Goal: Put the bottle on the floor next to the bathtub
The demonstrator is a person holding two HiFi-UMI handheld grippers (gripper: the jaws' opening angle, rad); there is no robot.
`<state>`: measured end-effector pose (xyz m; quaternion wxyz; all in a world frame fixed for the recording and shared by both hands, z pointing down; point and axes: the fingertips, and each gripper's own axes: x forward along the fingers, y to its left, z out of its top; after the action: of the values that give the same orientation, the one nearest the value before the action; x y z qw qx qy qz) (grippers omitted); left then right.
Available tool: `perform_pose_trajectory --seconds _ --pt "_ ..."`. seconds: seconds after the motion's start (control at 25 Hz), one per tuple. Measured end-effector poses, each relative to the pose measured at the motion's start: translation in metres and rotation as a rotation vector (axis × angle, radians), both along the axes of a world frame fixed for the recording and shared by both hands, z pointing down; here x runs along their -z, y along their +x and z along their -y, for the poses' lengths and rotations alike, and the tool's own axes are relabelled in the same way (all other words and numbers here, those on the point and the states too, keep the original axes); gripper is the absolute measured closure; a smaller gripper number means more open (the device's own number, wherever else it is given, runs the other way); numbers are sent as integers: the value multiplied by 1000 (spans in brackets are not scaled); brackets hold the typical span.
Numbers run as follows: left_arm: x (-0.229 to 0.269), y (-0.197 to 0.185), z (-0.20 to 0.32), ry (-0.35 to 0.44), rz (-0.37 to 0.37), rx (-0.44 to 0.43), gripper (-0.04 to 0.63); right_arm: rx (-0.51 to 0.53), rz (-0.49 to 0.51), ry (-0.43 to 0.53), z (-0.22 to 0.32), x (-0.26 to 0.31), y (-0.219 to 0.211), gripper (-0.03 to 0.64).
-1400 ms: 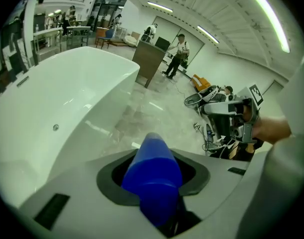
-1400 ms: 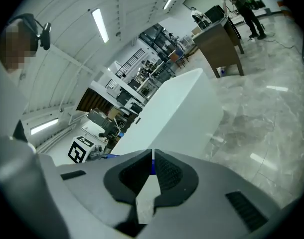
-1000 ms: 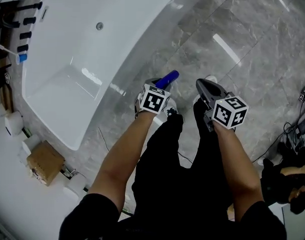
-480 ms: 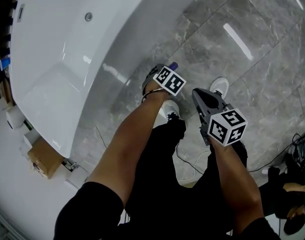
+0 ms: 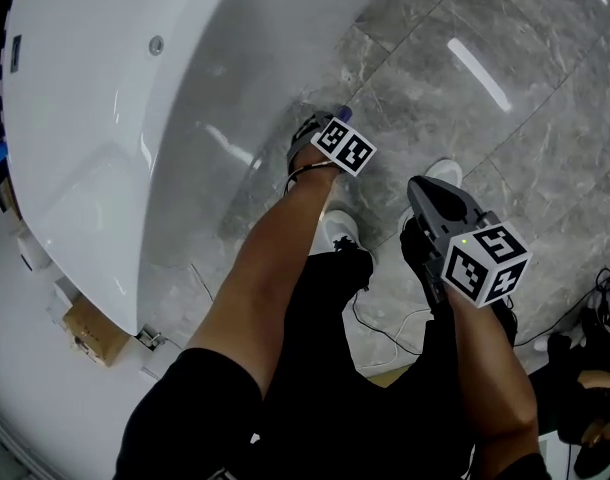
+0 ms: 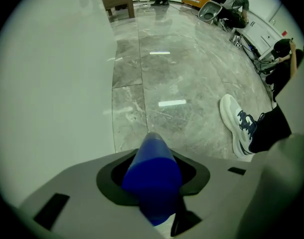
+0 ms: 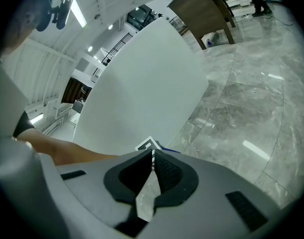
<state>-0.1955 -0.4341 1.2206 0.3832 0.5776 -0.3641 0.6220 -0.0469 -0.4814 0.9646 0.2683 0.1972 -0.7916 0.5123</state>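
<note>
Two handheld grippers work beside a white bathtub (image 5: 125, 118). The left gripper (image 6: 153, 178) has its jaws clamped on a blue bottle (image 6: 151, 158), which points along the jaws over the grey marble floor (image 6: 192, 73), just beside the tub's outer wall. From the head camera, the person's left arm reaches down low near a white shoe (image 6: 235, 123), and only the bottle's blue tip shows past the marker cube (image 5: 343, 146). Whether the bottle touches the floor cannot be told. The right gripper (image 7: 152, 156) hangs apart on the person's right, jaws pressed together with nothing between them, aimed toward the tub's side.
</note>
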Motion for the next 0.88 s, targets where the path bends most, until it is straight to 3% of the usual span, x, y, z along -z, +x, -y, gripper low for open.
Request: perform_pose_trajectory --seconds 0.48,0.88 --pt "-23 1 10 -14 21 5 431 -13 37 36 21 10 5 578" --pt "15 -1 16 30 36 5 430 -3 35 77 14 11 7 578"
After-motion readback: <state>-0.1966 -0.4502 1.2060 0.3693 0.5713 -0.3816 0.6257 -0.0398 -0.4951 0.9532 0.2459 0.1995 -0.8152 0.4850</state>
